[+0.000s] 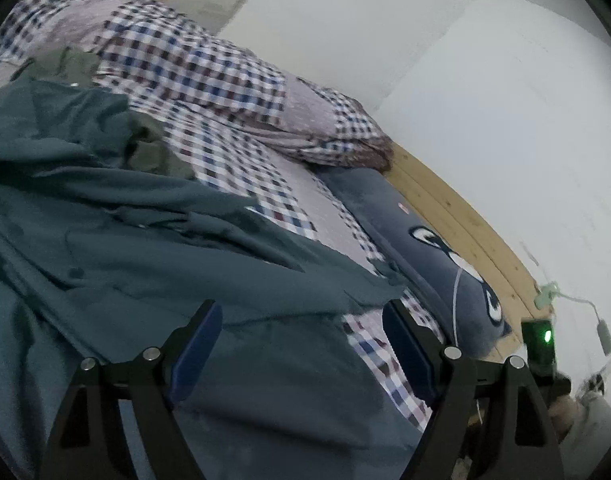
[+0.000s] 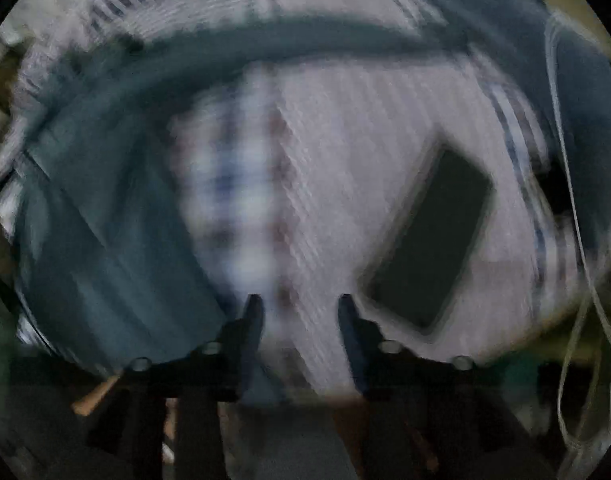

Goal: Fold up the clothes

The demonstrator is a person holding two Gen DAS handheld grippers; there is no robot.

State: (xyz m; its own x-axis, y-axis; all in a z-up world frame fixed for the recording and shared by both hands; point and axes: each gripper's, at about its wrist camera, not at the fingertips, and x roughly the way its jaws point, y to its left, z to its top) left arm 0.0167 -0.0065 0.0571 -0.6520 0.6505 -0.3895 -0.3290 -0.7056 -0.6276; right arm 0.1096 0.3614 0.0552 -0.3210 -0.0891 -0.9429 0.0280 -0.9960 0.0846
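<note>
Left wrist: left gripper gapes above teal garment.

Left wrist view: dim, cool, even light; brightest on the white wall, no hard shadows, no glare. A small green lamp glows near the right edge. Mild softness throughout; checked bedcover lightly smeared. Fisheye bending curves the wooden bed frame; black vignette in the corners. Right wrist view: darker, heavy motion blur; bedcover pattern streaked, dark flat rectangle with fuzzy outline, lower part in deep shadow.
</note>
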